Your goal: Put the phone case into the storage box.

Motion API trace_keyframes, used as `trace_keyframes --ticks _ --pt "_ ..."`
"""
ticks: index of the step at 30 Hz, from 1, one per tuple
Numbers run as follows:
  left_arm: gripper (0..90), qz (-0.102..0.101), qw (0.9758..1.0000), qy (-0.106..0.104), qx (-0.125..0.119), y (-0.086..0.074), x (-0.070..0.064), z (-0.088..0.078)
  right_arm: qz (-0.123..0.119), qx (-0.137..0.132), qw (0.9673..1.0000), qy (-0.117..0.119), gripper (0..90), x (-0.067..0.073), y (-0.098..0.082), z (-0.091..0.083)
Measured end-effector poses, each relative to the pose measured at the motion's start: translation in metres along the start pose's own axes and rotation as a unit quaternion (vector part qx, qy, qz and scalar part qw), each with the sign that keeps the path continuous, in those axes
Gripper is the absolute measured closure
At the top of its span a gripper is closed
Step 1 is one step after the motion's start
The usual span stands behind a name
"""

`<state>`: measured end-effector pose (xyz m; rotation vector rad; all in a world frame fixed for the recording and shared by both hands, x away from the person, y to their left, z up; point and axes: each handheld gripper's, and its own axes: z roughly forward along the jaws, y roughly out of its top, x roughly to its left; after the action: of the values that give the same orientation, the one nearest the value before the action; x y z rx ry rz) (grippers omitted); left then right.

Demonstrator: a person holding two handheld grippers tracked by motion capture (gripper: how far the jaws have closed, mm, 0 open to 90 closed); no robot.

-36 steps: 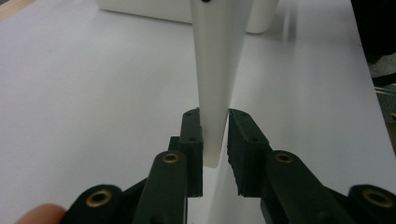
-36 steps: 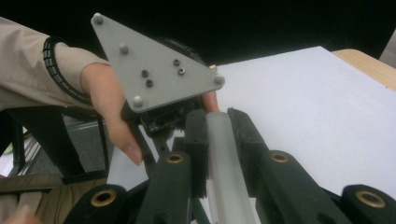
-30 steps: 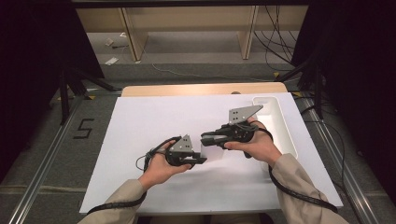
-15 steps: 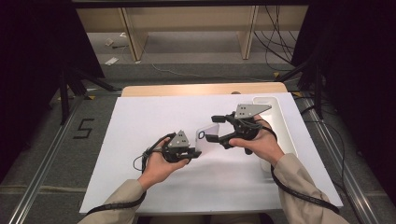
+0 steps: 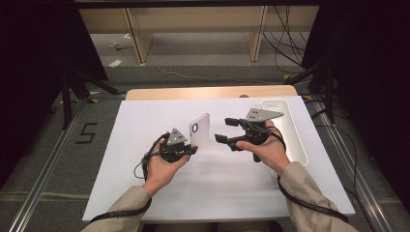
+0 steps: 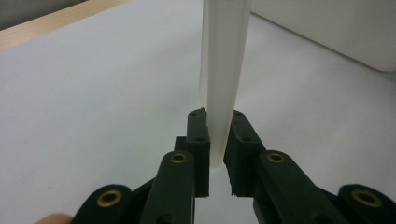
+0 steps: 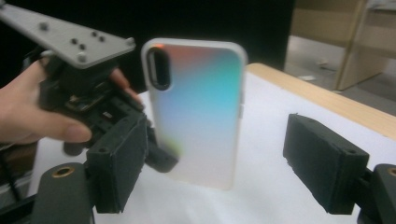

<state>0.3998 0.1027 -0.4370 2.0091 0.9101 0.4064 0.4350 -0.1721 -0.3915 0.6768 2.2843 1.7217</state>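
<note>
L gripper [image 5: 189, 150] fingers [image 6: 200, 140] clamped on the bottom edge of the phone case [image 5: 199, 130], one finger each side of its thin edge. Case stands upright from the fingers, above the white sheet [image 5: 145, 125] on the desk [image 5: 159, 93], camera cutout at its upper end. In the right gripper view the case back looks iridescent w/ a white rim, held up in front of the R fingers, not touching either one.

R gripper [image 5: 224, 130] fingers [image 7: 322, 163] apart, having just been opening; nothing pressed betw. them. They point toward the case, just beside it w/ a small gap. White tray [image 5: 295, 140] lies behind the R hand [image 5: 265, 147], away from the fingertips. L hand [image 5: 162, 166] wraps the L gripper body, behind its fingers.
</note>
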Motion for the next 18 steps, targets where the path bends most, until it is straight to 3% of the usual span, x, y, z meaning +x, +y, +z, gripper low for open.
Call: trace_keyframes --ticks 2,6,18 --pt "80.7 -0.007 1.0 0.006 -0.001 0.0 0.001 -0.001 0.005 -0.008 0.9997 -0.025 19.4 -0.001 -0.001 -0.001" --pt "80.7 -0.017 0.9998 0.011 -0.003 -0.001 0.003 -0.001 0.012 -0.02 0.9984 -0.052 16.0 -0.001 -0.004 -0.001" --pt "80.6 -0.017 0.9998 0.007 -0.003 0.0 0.001 0.001 0.007 -0.034 0.9973 -0.065 11.9 0.014 -0.005 0.01"
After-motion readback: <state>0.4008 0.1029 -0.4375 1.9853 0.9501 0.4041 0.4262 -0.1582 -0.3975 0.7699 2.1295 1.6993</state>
